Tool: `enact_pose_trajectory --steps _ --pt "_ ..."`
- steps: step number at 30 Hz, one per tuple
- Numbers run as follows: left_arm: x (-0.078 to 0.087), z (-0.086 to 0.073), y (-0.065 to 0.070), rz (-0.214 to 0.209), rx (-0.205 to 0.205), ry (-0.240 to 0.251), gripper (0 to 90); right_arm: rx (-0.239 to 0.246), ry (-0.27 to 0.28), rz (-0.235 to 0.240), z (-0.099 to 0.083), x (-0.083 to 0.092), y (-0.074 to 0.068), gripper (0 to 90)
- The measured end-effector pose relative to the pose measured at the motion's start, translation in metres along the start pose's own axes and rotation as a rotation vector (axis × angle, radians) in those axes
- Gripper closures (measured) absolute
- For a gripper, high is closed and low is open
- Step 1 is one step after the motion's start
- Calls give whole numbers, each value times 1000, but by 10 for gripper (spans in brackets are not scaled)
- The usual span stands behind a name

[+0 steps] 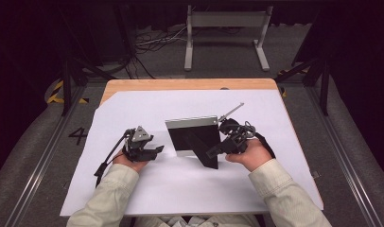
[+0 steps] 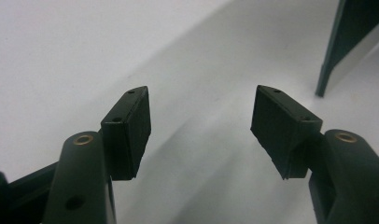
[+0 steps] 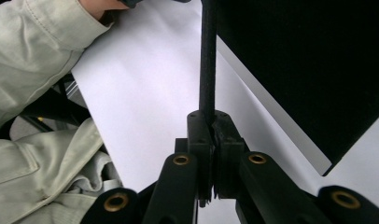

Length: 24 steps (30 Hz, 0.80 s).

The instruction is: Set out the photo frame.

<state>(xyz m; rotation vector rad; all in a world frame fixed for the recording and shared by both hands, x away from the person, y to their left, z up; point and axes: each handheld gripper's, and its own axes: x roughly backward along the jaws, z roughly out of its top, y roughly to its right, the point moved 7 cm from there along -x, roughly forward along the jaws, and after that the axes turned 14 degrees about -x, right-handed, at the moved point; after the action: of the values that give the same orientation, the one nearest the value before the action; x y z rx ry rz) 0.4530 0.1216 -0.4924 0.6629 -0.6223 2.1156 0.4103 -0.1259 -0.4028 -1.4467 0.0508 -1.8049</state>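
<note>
Picture frame [image 1: 192, 135] lies face-hidden; right gripper [image 3: 211, 140] apparently pinches its stand [image 3: 207, 60]; left gripper [image 2: 199, 126] fingers spread, empty.

White sheet [image 1: 133, 189] covers most of a wooden table [image 1: 190, 84] (bare wood at the far edge). Beyond it, a grey metal stand [image 1: 226, 28] and loose cables [image 1: 157, 40] rest on grey carpeted floor [image 1: 29, 156].

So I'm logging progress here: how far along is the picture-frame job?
Seemingly done: the picture frame stands up on the white sheet. In hand: the right gripper pinches its back stand. The left gripper is open, holding nothing. Left: letting go, probably.
</note>
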Motion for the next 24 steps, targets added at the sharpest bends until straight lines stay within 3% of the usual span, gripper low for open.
enact_pose_trajectory --steps 6,10,17,24 --pt "0 0 0 0 0 0 382 40 83 -42 4 8 5 873" --pt "0 0 0 -1 0 0 382 64 131 -95 8 11 13 873" --pt "0 0 0 -1 1 1 381 145 159 -159 7 6 26 872" --pt "0 0 1 -2 0 1 378 194 146 -176 -1 6 34 871"
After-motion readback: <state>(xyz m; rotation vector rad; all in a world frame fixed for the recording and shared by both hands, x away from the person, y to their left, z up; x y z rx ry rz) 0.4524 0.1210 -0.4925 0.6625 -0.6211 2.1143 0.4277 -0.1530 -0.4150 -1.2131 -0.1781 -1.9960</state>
